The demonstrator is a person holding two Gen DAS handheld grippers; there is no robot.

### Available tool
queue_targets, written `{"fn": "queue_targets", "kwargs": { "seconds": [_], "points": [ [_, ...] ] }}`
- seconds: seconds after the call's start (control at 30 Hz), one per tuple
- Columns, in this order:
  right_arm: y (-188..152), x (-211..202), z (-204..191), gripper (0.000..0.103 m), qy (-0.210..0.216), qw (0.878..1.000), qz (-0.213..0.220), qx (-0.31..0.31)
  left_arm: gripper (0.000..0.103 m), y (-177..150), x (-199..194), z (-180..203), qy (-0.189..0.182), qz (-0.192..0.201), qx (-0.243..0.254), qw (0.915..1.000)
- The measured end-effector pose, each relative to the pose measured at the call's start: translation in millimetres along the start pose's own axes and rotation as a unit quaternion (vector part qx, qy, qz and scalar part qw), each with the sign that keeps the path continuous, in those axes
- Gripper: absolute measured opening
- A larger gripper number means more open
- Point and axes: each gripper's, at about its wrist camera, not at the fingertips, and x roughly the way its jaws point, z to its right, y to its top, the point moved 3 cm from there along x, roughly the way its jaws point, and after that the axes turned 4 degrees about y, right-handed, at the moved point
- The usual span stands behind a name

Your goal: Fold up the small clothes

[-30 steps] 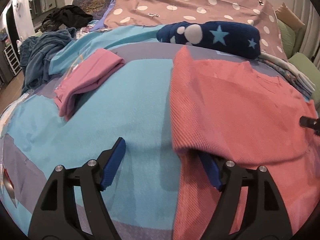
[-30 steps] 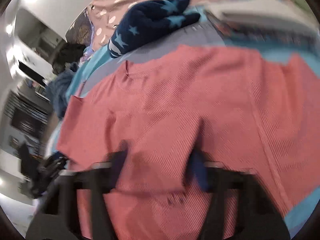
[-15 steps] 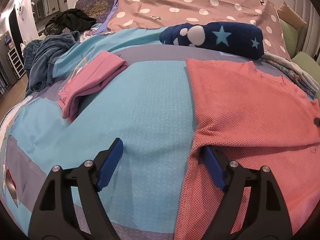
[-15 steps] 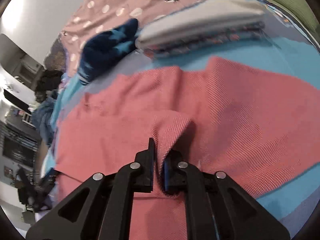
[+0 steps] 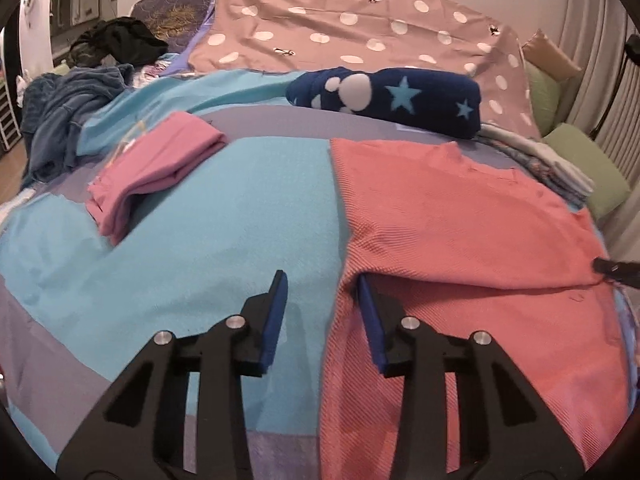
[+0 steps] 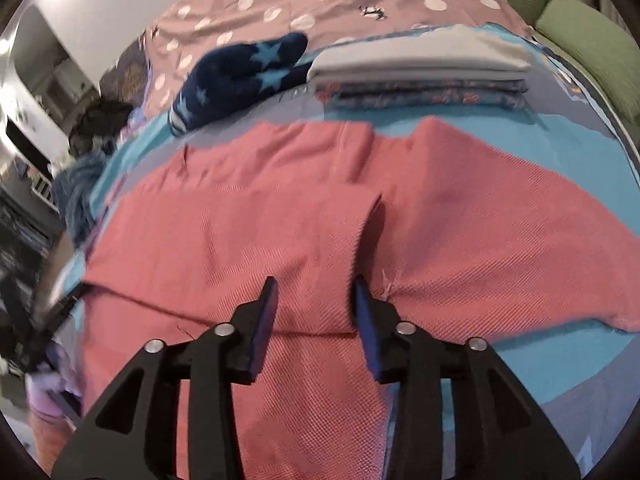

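The coral top [image 5: 460, 220] lies flat on the bedspread [image 5: 224, 240], a quilted cover pieced of turquoise and grey-violet panels; no box or basket shows, only cloth laid straight on the bed. The top is a ribbed, waffle-like knit, and its upper layer is folded down over the lower one, so a straight fold edge runs across it. In the left wrist view its long axis runs from the near edge of the bed away toward the navy star-print fleece roll [image 5: 384, 100], which lies just beyond the top's far edge. In the right wrist view a sleeve of the top spreads out to the right. The left gripper [image 5: 322, 292] has just been closing; its jaws stand apart, the left edge of the top lying between them, the right pad at the fold, neither visibly pressing. The right gripper [image 6: 314, 300] has just been opening; its jaws stand apart over the top, gripping nothing. Left of the top lies a folded pink garment [image 5: 156, 168], soft and smooth. Right of the fleece roll sits a stack of folded linen [image 6: 420, 72], grey above printed blue.
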Motion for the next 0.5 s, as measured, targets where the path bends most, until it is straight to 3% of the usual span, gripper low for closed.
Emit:
{"fn": "queue_targets", "kwargs": {
  "seconds": [0.1, 0.13, 0.17, 0.23, 0.27, 0.3, 0.4, 0.5],
  "points": [
    [3.7, 4.4, -4.1, 0.037, -0.014, 1.0, 0.005, -0.004, 0.051, 1.5, 4.3, -1.8, -0.005, -0.01, -0.011, 0.9999],
    [6.5, 4.8, -7.1, 0.012, -0.013, 1.0, 0.005, -0.003, 0.052, 3.0, 6.4, -0.2, -0.007, -0.012, -0.01, 0.9999],
    [9.6, 0.9, -11.7, 0.007, 0.002, 1.0, 0.012, 0.005, 0.051, 4.6, 7.8, 1.7, -0.01, -0.012, -0.009, 0.9998],
    [15.9, -9.6, -20.7, 0.007, 0.019, 0.999, 0.03, 0.012, 0.041, 6.8, 9.4, 5.3, -0.013, -0.01, 0.0, 0.9999],
    [16.9, -15.6, -21.7, 0.007, 0.012, 0.999, 0.035, 0.014, 0.02, 7.1, 11.0, 5.3, -0.008, -0.012, 0.006, 0.9999],
    [17.6, -17.5, -18.3, 0.007, -0.014, 0.999, 0.03, 0.019, 0.017, 6.0, 15.5, 4.0, -0.011, -0.024, 0.003, 0.9997],
    [8.9, -4.1, 12.2, 0.027, -0.106, 0.992, -0.031, 0.056, 0.016, 1.1, 19.5, -3.8, -0.025, -0.033, -0.023, 0.9989],
    [8.3, -14.6, 25.2, 0.029, -0.13, 0.987, -0.013, 0.097, 0.019, -4.0, 14.5, -10.9, -0.044, -0.025, -0.039, 0.998]
  ]
}}
